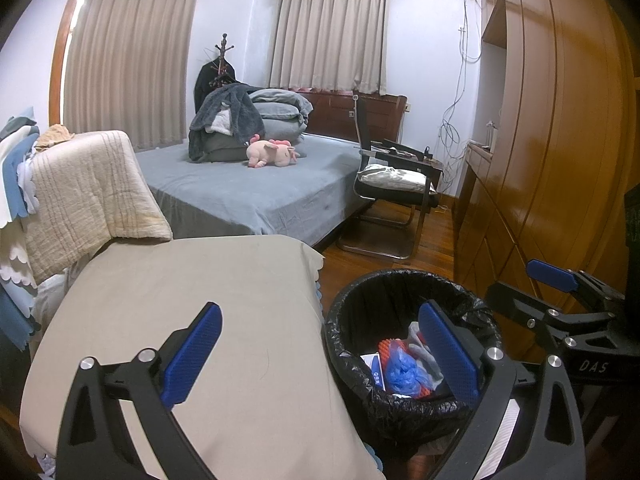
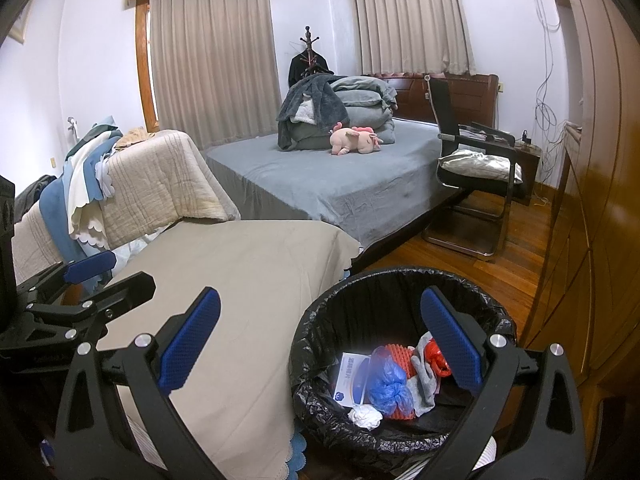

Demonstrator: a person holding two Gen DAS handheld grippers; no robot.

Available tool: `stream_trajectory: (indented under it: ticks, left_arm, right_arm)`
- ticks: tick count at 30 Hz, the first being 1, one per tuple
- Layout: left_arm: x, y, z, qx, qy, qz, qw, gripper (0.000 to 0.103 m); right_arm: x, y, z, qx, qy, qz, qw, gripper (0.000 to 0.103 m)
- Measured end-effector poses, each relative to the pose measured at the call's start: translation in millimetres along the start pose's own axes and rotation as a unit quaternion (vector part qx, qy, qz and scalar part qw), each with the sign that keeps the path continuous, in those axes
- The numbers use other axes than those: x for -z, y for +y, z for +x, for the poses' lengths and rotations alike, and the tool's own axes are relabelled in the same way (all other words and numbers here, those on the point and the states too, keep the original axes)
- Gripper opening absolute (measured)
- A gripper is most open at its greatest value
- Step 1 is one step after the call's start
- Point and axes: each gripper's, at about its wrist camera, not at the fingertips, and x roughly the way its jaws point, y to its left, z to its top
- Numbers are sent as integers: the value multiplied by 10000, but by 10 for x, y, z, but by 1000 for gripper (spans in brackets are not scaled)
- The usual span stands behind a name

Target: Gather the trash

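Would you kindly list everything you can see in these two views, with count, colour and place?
trash bin: one, black liner, on the floor beside the covered table
trash in the bin: blue plastic bag, white box, white crumpled paper, orange-red pieces, grey cloth
covered table: one, beige cloth, front left
bed: one, grey-blue sheet, middle
plush toy: one, pink, on the bed
folded bedding: one pile, grey, at the bed's head
chair: one, black, silver cushion, right of the bed
curtains: two sets, beige, drawn
wardrobe: wooden, right wall
left tool: open, blue pads, holding nothing
right tool: open, blue pads, over the bin
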Motion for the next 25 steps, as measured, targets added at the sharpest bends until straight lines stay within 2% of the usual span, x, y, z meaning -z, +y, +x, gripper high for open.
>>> stream_trajectory:
  ticks: [17,25]
  left_arm:
    - [110,6,-76,58,39,-20,10000,97]
    - [57,-23,-67,30,102,-43,9999,97]
  right_arm:
    - [-2,-1,-6,-4,9,6,10000,98]
    - [-6,-7,0,-3,15,7,10000,98]
